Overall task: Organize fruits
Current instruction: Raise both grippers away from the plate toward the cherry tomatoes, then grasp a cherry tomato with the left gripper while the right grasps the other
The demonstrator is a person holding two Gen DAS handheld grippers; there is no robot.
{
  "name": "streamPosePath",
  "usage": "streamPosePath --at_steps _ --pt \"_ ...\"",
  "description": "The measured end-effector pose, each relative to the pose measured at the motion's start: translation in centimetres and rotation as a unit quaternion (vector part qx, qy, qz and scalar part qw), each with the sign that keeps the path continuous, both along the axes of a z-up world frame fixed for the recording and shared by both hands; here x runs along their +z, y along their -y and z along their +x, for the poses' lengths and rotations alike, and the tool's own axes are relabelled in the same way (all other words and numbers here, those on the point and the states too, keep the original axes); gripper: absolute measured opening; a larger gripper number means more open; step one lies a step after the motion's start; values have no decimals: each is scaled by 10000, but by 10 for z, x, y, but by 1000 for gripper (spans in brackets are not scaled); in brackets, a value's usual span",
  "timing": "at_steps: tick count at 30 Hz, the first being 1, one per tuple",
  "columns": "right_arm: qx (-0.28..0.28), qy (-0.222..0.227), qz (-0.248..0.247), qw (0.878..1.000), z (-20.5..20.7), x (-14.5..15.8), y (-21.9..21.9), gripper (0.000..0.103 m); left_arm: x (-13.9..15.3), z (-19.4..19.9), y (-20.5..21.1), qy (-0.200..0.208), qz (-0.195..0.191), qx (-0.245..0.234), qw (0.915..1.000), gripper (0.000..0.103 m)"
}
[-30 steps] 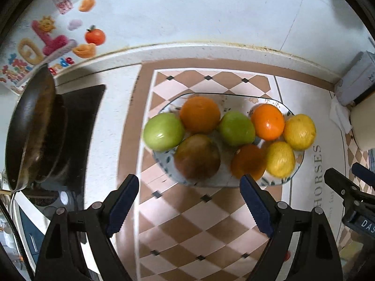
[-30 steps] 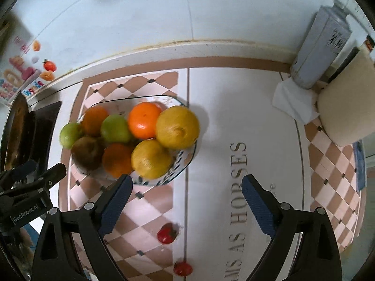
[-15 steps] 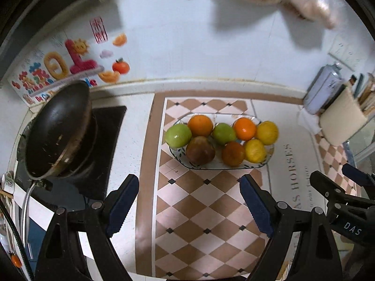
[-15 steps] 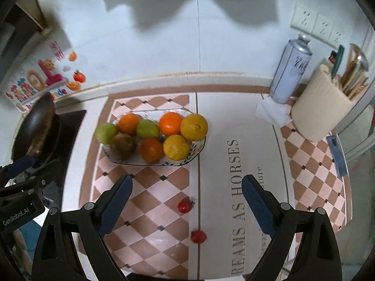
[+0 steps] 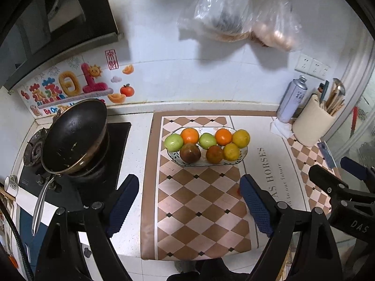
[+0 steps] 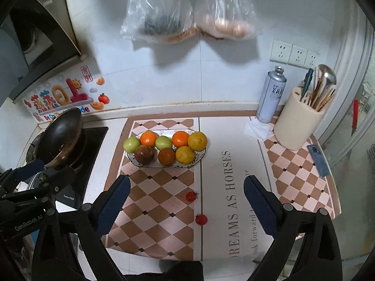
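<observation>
Both tongs wide open, nothing between: left tongs [image 5: 189,201], right tongs [image 6: 186,201]. Round glossy fruits [image 6: 164,146] fill oval patterned plate [image 6: 199,158] near surface's back edge; two small tomatoes [image 6: 191,196] lie on checkered mat [image 6: 161,201].

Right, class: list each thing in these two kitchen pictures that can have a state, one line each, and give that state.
left gripper: open, holding nothing
right gripper: open, holding nothing
fruit dish: full, seven fruits piled in it
two cherry tomatoes: loose on the mat, outside the dish
pan: tilted on the stove, no food in it
utensil holder: upright, full of utensils
spray can: upright
plastic bags: hanging on the wall, filled
</observation>
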State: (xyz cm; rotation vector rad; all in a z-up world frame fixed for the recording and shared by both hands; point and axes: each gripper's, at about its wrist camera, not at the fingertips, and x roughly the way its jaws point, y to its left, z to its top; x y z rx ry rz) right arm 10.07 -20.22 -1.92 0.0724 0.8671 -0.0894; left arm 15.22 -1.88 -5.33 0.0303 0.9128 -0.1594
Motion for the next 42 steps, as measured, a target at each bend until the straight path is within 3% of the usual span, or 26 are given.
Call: streamPosePath --at_steps 10,18,21,25,33,35,42 --pt "20 185 42 9998 -24 19 -3 100 15 -28 -2 230 -18 -8 9997 88" --pt "15 -57 557 9984 -8 -3 14 100 12 -26 1 164 20 32 9999 88" --pt "-97 -395 699 9967 7 -35 28 100 0 -15 5 86 207 129 9997 88" --pt "-253 -972 893 9909 28 -98 50 100 -29 9 14 -120 551 211 9982 88" --pt "-544 -1988 1272 9702 58 -233 80 97 -110 56 41 -1043 983 158 9895 88" --pt "-562 -2185 1333 9651 63 -263 82 81 -130 64 52 -1218 1214 84 9851 88" --pt "-326 -2446 1497 9574 71 -310 68 56 -191 84 84 -1831 1549 -190 9706 88"
